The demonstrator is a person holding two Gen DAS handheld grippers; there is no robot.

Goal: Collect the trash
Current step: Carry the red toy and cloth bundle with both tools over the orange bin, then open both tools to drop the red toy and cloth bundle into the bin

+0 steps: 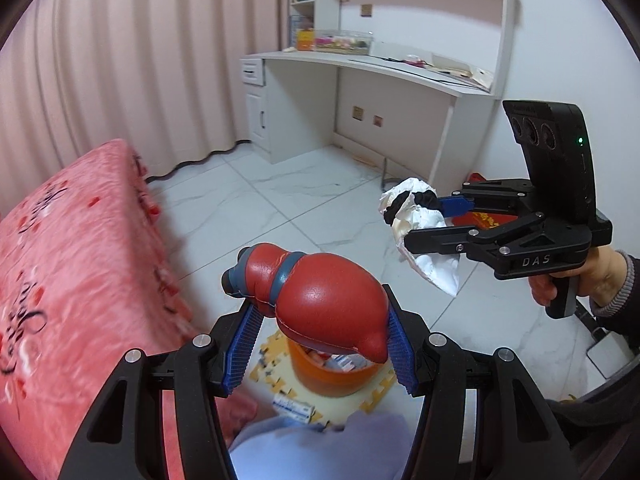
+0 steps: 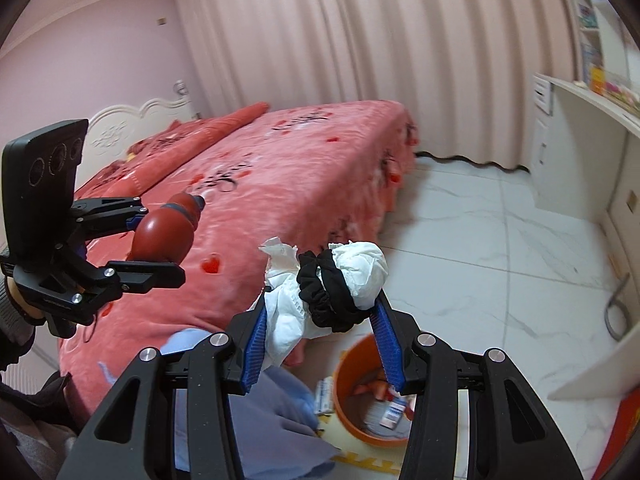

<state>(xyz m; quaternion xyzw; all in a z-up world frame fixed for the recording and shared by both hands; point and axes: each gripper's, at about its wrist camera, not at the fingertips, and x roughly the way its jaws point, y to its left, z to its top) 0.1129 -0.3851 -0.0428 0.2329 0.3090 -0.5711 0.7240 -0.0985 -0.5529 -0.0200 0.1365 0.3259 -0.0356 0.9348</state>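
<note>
A bedroom seen from 2 handheld grippers, both raised above the floor. Nearest, the left gripper (image 1: 320, 340) has its blue ribbed pads clamped on the wide end of a red stuffed toy (image 1: 316, 300) with blue bands and a dark blue tip. The toy sticks out forward, up in the air. The right gripper (image 2: 320, 332) is closed on a wad of white tissue (image 2: 320, 280) with a black scrunchie (image 2: 324, 292) wrapped around it, also held in the air. A hand (image 1: 560, 280) in a grey knit cuff grips the right gripper's handle.

Directly below both grippers stands an orange bucket (image 2: 352, 416), open at the top, with small packets and scraps inside. It sits on a pale yellow foam puzzle mat (image 1: 380, 396). A small white and blue packet (image 1: 292, 410) lies on the mat just beside the bucket. A pale lilac cloth (image 2: 272, 420) fills the lower edge of both views, close to the camera.

The floor (image 1: 280, 200) is glossy white tile with grey marble veining. To the left stands a bed (image 2: 280, 168) covered with a pink blanket with red hearts and black script, reaching back to a white carved headboard (image 2: 128, 124). Beyond it, pale pink pleated curtains (image 2: 340, 32) hang to the floor along the far wall. At the right is a white desk (image 1: 360, 68) with a drawer unit and shelves above; papers and a clear box of colourful items lie on its top. The walls are pale pink.
</note>
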